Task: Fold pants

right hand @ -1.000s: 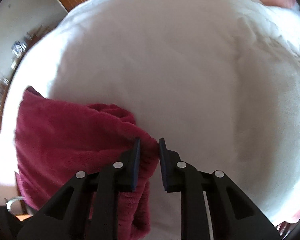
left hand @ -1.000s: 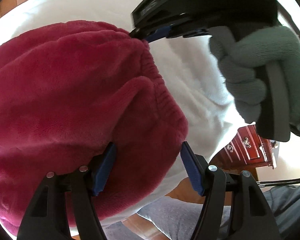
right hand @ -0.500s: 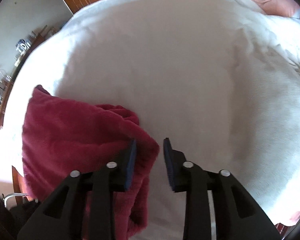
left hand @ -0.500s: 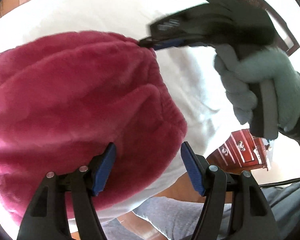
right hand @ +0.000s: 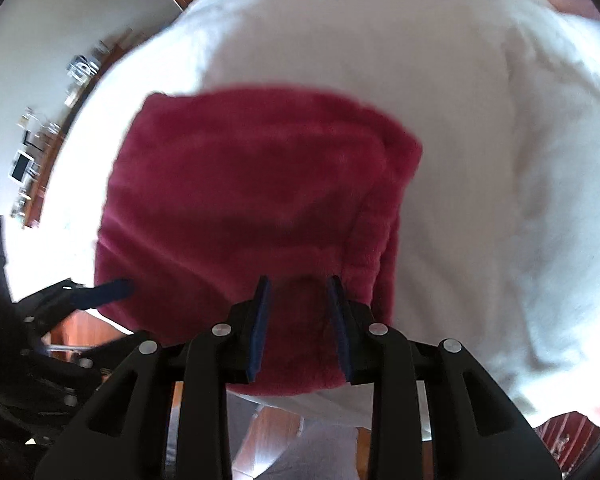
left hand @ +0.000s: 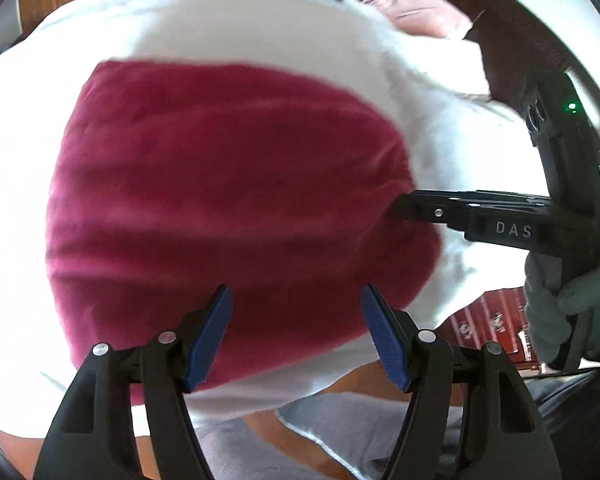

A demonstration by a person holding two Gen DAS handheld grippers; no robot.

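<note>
The dark red fleece pants [left hand: 228,200] lie folded in a thick bundle on the white bed cover [left hand: 220,20]; they also show in the right wrist view [right hand: 252,200]. My left gripper [left hand: 296,336] is open and empty, just above the bundle's near edge. My right gripper [right hand: 300,328] is open and empty over the bundle's near right corner; in the left wrist view its tip [left hand: 400,204] touches the bundle's right side. My left gripper's blue finger [right hand: 108,290] shows at the bundle's left edge in the right wrist view.
The white cover [right hand: 500,160] spreads wide to the right and far side. A pink pillow [left hand: 416,8] lies at the far end. A red-brown wooden dresser [left hand: 492,320] stands beside the bed. The person's grey trouser legs [left hand: 340,432] are below the bed edge.
My right gripper has let go of the pants' corner, opened, and swung down to the bundle's near right side. The pants now lie flat. My left gripper stays open.
</note>
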